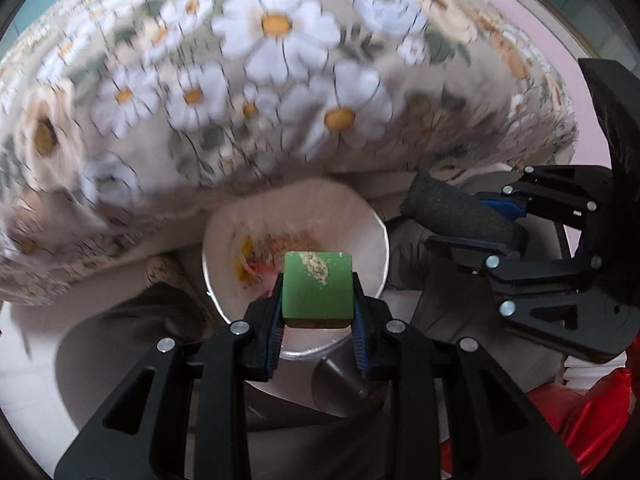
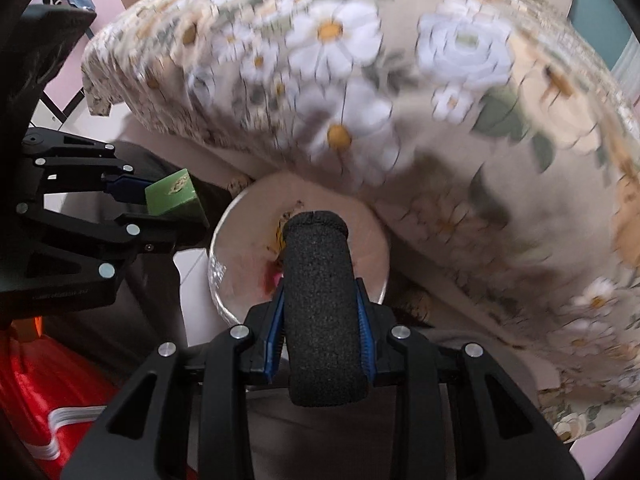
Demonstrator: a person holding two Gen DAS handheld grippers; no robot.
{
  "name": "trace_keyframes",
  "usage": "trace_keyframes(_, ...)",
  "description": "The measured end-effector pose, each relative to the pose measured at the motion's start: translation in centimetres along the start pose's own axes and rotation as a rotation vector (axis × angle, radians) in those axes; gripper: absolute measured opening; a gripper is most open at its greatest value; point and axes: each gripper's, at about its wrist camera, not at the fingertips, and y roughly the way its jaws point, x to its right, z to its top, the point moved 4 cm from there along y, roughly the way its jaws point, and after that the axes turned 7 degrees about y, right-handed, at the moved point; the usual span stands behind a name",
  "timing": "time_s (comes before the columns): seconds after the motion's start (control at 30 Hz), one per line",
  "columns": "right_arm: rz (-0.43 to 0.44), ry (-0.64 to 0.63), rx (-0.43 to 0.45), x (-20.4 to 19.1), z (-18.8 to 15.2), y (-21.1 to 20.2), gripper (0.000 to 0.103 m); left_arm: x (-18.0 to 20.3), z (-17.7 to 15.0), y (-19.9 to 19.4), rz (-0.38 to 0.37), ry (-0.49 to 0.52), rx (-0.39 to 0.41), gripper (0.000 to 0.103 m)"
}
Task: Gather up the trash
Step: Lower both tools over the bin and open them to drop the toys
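1. The left tongs [image 1: 318, 320] were clamped on a green block [image 1: 317, 286], a crumbly tan smear on its top face. In the left wrist view the block sat at about 6 o'clock, over the near part of a white bowl [image 1: 376, 236].
2. The white bowl held yellow and red scraps [image 1: 248, 260] at its 9 o'clock side; what they were was too blurred to tell.
3. The right tongs [image 2: 322, 328] were clamped on a dark foam cylinder [image 2: 320, 300], which pointed toward 12 o'clock across the bowl [image 2: 240, 240] in the right wrist view.
4. A tabletop under a flowered cloth [image 2: 440, 120] filled the frame from 10 to 3 o'clock, blurred.
5. A red bag [image 2: 36, 380] lay at 8 o'clock in the right wrist view, beside the left tongs [image 2: 160, 208].
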Motion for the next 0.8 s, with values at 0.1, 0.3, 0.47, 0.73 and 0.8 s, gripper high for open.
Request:
trace_keyframes(0.1,-0.009,0.009,-0.047,0.0,-0.6,2.3,0.034,-0.1,-0.4,1.9,-0.011,-0.009,-0.035,0.030)
trace_keyframes(0.3,-0.031,0.029,-0.113,0.3,-1.2,5.5,0.034,-0.4,-0.8,5.6,-0.043,-0.056,-0.104,0.030)
trace_keyframes(0.47,-0.040,0.044,-0.170,0.4,-1.5,7.9,0.034,-1.0,-1.4,8.5,-0.048,-0.089,-0.158,0.030)
trace_keyframes(0.73,-0.083,0.028,-0.257,0.4,-1.5,11.6,0.033,-1.3,-2.2,13.1,-0.059,-0.109,-0.252,0.030)
trace_keyframes(0.8,-0.096,0.022,-0.280,0.5,-1.4,12.7,0.034,-1.3,-2.4,14.1,-0.066,-0.113,-0.276,0.030)
